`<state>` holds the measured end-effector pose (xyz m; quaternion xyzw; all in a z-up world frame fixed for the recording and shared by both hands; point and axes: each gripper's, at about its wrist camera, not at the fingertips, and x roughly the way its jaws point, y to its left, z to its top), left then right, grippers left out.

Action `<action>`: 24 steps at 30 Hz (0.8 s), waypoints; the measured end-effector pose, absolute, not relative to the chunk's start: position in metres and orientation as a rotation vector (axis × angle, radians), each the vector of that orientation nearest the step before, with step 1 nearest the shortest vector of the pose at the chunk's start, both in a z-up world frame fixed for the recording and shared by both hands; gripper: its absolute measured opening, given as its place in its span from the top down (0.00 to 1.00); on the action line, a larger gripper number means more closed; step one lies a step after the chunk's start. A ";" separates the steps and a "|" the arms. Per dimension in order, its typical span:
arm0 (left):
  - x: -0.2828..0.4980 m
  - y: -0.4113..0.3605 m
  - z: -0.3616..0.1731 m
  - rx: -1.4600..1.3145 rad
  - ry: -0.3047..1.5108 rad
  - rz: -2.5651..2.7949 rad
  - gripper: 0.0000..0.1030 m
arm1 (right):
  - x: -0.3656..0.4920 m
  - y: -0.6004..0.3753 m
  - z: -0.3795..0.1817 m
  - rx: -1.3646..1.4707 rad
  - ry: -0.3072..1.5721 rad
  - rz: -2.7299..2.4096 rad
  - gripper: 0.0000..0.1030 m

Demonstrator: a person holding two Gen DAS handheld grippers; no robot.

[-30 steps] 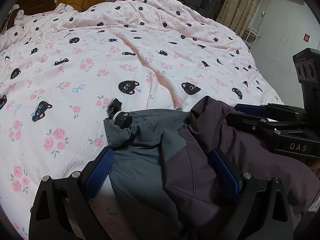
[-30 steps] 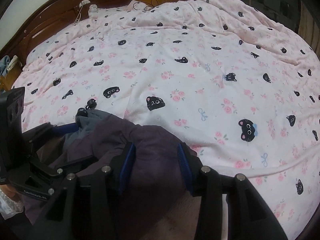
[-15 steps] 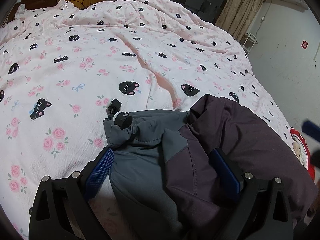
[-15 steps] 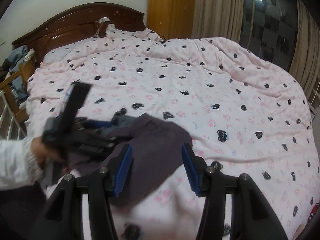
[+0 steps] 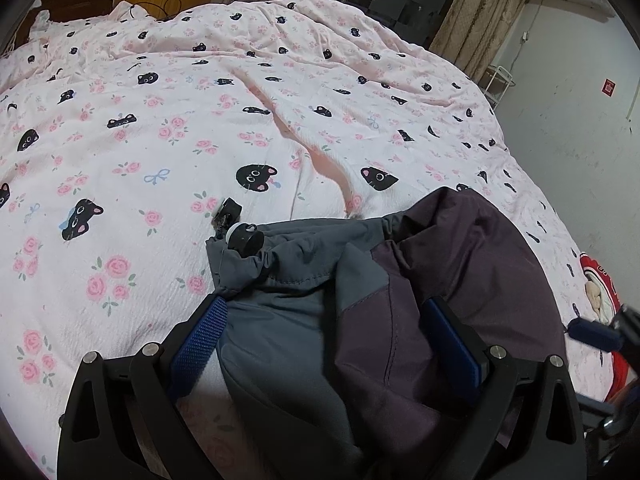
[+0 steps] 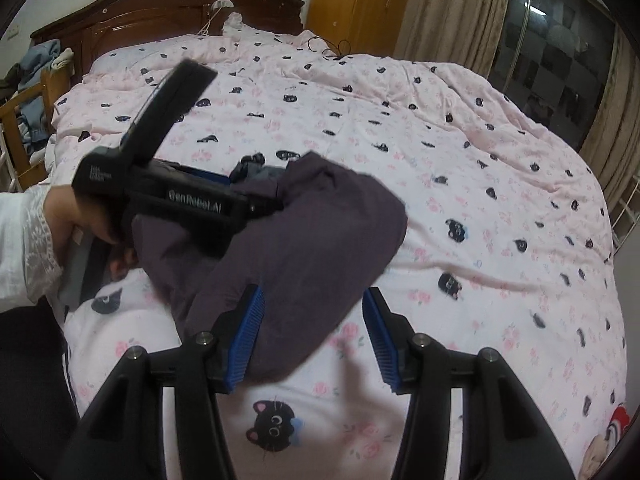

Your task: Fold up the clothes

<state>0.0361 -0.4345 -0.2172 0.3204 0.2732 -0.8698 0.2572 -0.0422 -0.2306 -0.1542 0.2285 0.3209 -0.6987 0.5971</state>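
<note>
Jacket (image 5: 360,308) lies bunched on quilt (image 5: 160,140), long axis running 8 to 2 o'clock. L gripper (image 5: 324,340) nearer: jaws spread wide w/ fabric between, not pinched. R gripper (image 6: 312,328) jaws apart, above jacket's purple edge at 12.

Wide bed (image 6: 500,184) under a pale pink quilt (image 5: 168,128) printed with black cat faces, roses and small blue bows — creased in long ridges across the middle. Dark wooden headboard (image 6: 132,16) at the far end. Bunched on the near part of the quilt, a grey-and-purple garment (image 5: 400,280) with black cord stoppers at its gathered hem. Near the bed's edge — a red-and-white printed item (image 5: 600,280), only partly in view.
</note>
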 end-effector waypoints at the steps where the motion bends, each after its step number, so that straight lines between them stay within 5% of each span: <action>1: 0.036 -0.435 -0.217 0.870 0.742 -2.359 0.05 | -0.044 -0.230 -0.157 0.543 0.730 -1.624 0.49; 8: 0.044 -0.432 -0.206 0.829 0.754 -2.358 0.05 | -0.059 -0.231 -0.169 0.626 0.658 -1.653 0.30; 15: 0.095 -0.408 -0.160 0.598 0.866 -2.390 0.05 | -0.109 -0.216 -0.146 0.867 0.338 -1.570 0.29; 24: 0.104 -0.399 -0.192 0.581 1.266 -2.302 0.05 | -0.135 -0.220 -0.155 1.074 0.110 -1.443 0.29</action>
